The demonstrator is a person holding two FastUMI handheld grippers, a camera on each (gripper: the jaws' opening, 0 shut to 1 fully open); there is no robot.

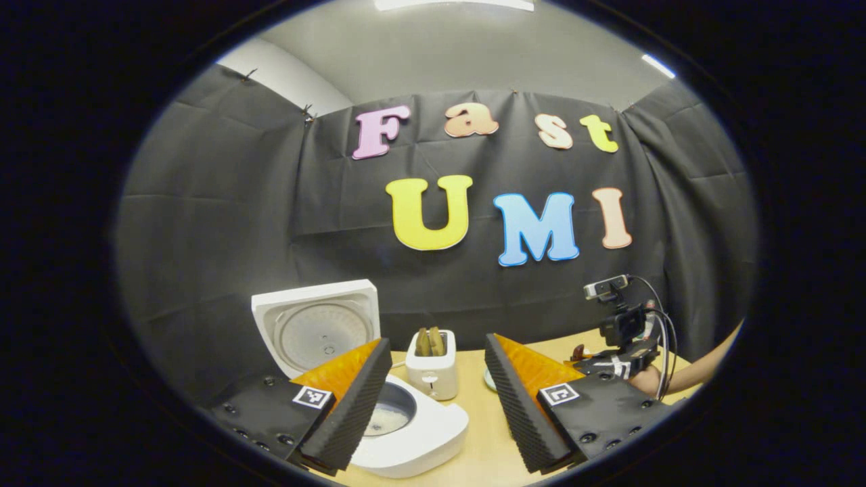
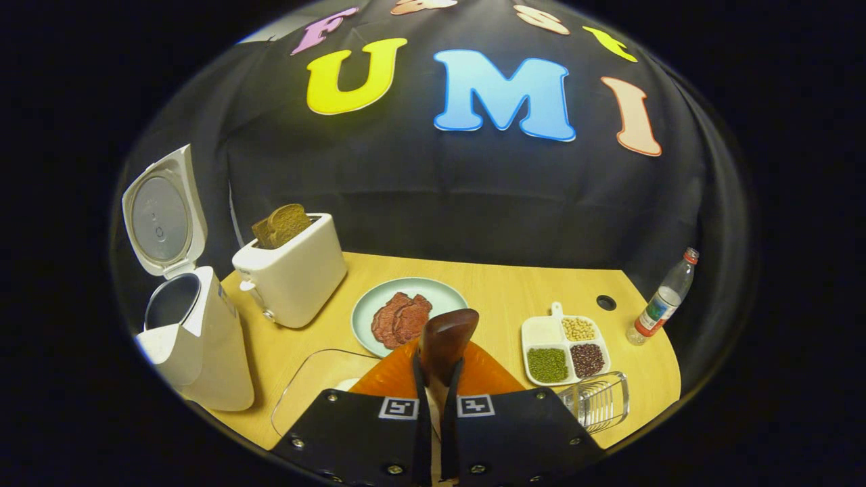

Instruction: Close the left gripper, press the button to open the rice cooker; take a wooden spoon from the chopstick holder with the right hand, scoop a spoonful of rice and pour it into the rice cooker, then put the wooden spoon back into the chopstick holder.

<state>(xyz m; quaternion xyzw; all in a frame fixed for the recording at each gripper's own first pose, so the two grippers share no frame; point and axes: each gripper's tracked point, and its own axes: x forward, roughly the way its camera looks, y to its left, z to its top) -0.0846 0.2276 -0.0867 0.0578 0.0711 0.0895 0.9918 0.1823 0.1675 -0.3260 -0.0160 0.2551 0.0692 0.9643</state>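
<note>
Right gripper (image 2: 433, 399) fingers pinched tight on the wooden spoon (image 2: 445, 338), dark rounded bowl sticking up past the tips, handle squeezed in the narrow slit between them. Left gripper (image 1: 438, 399) fingers spread wide, ribbed pads, holding nothing, hanging just over the rice cooker (image 1: 399, 426). Cooker lid (image 1: 318, 325) stands up open, pot inside looks shiny metal, shell smooth white plastic with rounded corners. Spoon already in hand, so next is likely the scoop: tip the spoon bowl down into the white-grain section of the divided tray (image 2: 544, 331), keep it level on the carry left across the wooden surface (image 2: 500, 284) to the open cooker, steer past the toaster (image 2: 294, 270) and the plate (image 2: 379, 297). Clear wire holder (image 2: 599, 399) sits near right
</note>
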